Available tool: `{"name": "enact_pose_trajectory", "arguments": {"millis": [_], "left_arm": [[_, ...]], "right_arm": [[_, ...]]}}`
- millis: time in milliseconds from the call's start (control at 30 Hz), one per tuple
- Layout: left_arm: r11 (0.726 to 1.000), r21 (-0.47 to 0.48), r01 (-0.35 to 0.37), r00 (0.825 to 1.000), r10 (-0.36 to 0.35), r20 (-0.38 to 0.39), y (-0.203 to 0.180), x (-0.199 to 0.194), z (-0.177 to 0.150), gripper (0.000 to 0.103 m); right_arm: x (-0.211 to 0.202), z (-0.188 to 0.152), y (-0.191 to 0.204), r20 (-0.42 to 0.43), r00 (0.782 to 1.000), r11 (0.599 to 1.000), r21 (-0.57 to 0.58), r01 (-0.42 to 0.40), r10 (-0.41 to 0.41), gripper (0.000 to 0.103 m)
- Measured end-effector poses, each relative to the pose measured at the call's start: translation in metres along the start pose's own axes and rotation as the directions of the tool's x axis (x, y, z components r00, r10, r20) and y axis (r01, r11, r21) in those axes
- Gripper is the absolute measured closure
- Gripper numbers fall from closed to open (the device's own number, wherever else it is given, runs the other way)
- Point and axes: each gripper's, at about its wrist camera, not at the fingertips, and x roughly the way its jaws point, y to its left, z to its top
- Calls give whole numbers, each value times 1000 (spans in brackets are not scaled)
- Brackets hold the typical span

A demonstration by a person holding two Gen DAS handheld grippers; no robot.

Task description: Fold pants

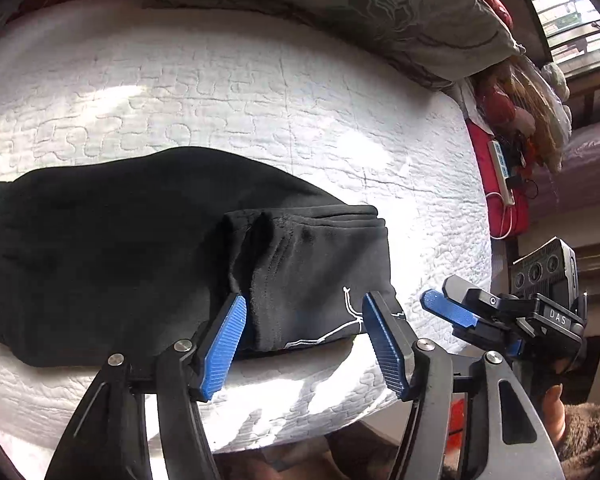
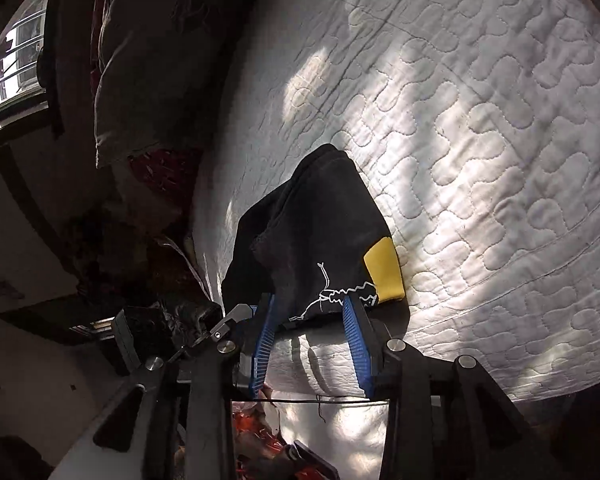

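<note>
Black pants (image 1: 112,248) folded, lying on white quilt (image 1: 240,92) near bed edge. Left gripper (image 1: 304,320) open, pads just short of folded end w/ white print. Right gripper (image 2: 310,312) parted too, probably not pinching cloth; hard to tell.

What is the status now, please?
Left gripper open, right gripper open, both empty. Pants folded on the mattress near its edge. Nothing in the way.
</note>
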Motion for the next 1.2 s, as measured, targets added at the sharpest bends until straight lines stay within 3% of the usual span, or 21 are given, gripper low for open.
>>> {"name": "enact_pose_trajectory", "arguments": {"millis": [100, 167, 233, 300, 433, 533, 700, 833, 933, 1067, 1200], "left_arm": [[996, 63, -63, 998, 63, -2, -17, 29, 4, 38], [988, 85, -131, 990, 134, -34, -16, 57, 1, 46], [983, 91, -162, 984, 169, -63, -12, 79, -3, 52], [986, 83, -147, 988, 151, -43, -15, 76, -4, 52], [992, 19, -126, 991, 127, -43, 5, 37, 0, 54], [990, -56, -126, 992, 125, -21, 44, -13, -7, 53], [973, -213, -93, 995, 99, 18, 136, -94, -4, 36], [962, -273, -20, 998, 34, 46, 202, -132, 17, 32], [943, -327, 65, 998, -58, 31, 240, -120, 33, 31], [915, -355, 192, 967, -238, -91, 269, -71, 55, 30], [931, -322, 171, 954, -238, -184, 284, -47, 74, 31]], "right_arm": [[26, 11, -9, -33, 996, 996, -30, 79, -80, 66], [41, 7, -31, -37, 983, 982, -64, 177, -179, 75], [44, 8, -46, -29, 976, 975, -61, 213, -215, 103], [39, 10, -48, -48, 979, 979, -46, 198, -200, 103], [17, 9, -15, -28, 966, 951, -186, 248, -258, 83], [17, -1, 19, -13, 951, 901, -324, 289, -309, 69], [72, -38, 72, -69, 931, 788, -556, 262, -358, 60], [121, -81, 93, -117, 915, 718, -662, 217, -385, 59], [156, -99, 107, -151, 900, 693, -693, 198, -409, 59], [196, -124, 131, -158, 885, 639, -747, 182, -437, 59], [217, -134, 145, -158, 878, 621, -762, 183, -452, 59]]}}
